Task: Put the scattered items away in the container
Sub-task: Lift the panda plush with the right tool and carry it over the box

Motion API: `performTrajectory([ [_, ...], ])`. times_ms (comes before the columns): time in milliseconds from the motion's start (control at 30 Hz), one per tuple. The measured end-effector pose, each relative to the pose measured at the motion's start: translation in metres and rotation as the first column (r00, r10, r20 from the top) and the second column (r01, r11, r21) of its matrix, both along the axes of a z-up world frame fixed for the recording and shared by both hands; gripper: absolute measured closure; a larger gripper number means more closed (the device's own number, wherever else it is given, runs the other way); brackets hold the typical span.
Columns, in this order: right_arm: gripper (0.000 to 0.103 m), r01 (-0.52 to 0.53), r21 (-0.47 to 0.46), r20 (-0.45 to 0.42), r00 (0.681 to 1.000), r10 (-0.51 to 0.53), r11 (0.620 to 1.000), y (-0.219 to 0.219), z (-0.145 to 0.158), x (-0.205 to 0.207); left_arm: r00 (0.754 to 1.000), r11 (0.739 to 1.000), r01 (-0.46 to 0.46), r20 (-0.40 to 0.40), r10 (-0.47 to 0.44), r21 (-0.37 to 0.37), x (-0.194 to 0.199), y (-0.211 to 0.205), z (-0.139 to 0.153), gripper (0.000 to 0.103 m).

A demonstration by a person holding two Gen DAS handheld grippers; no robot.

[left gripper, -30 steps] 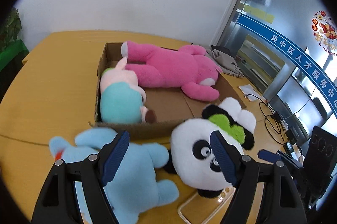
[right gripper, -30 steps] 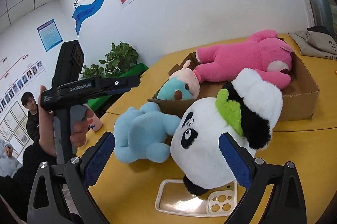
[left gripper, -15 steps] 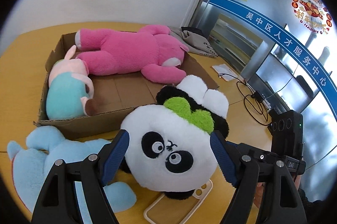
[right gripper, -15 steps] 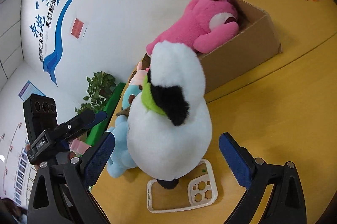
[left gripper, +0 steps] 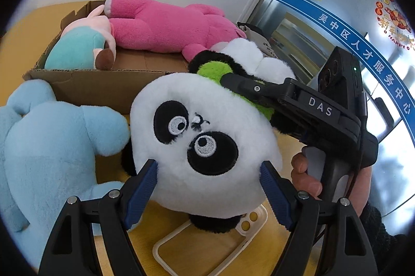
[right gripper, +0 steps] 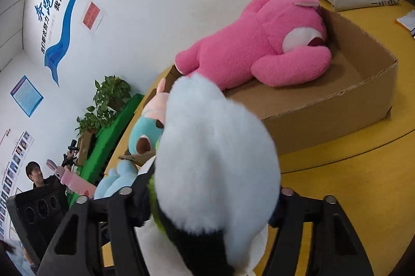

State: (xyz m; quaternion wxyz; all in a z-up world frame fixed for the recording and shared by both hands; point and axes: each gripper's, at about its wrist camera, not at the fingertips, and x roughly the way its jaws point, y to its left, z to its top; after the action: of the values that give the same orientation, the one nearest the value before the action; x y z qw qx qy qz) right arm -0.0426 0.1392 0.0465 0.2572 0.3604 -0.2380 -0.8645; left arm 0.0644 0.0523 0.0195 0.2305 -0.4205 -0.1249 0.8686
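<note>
Right wrist view is mostly blocked for me: the panda plush fills the space between my right gripper fingers, hiding their pads, and both arms press into its fur, so I read them as clamped on its white body near the green collar. From the left wrist, my left gripper has its blue pads spread wide, each just touching a cheek of the panda's head; I cannot tell if they squeeze. The panda faces the left camera, its long axis running away toward the cardboard box. Under it lies a clear phone case, partly hidden. Beside it sits a blue plush, cut off at the frame edge. Farther, the box holds a teal plush and a pink bear.
</note>
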Motion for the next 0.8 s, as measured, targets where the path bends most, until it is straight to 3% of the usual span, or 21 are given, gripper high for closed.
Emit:
performTrajectory([
  [133,0.047,-0.013,-0.006,-0.025,1.0,0.013,1.0,0.003,0.004,0.009,1.0,0.999,0.006,0.012,-0.007,0.045,0.003,-0.01,-0.005,0.024],
  [333,0.051,-0.001,-0.103,-0.045,0.999,-0.003,0.995,0.034,0.013,0.027,1.0,0.99,0.013,0.021,-0.017,0.142,0.011,-0.02,-0.011,0.024],
  [533,0.051,-0.02,-0.11,-0.141,0.99,0.004,0.994,0.046,0.056,0.046,0.997,0.949,0.07,-0.011,-0.07,0.306,0.017,-0.024,-0.011,0.024],
  [633,0.051,-0.047,-0.121,-0.188,0.982,0.024,0.991,0.048,0.08,0.054,0.99,0.898,0.137,-0.038,-0.134,0.419,0.019,-0.024,-0.008,0.024],
  [733,0.051,-0.108,-0.145,-0.218,0.973,0.075,0.984,0.046,0.099,0.062,0.974,0.808,0.225,-0.114,-0.195,0.545,0.022,-0.027,0.001,0.022],
  [800,0.051,-0.131,-0.139,-0.236,0.967,0.095,0.982,0.043,0.108,0.072,0.967,0.77,0.255,-0.13,-0.222,0.585,0.021,-0.026,0.003,0.019],
])
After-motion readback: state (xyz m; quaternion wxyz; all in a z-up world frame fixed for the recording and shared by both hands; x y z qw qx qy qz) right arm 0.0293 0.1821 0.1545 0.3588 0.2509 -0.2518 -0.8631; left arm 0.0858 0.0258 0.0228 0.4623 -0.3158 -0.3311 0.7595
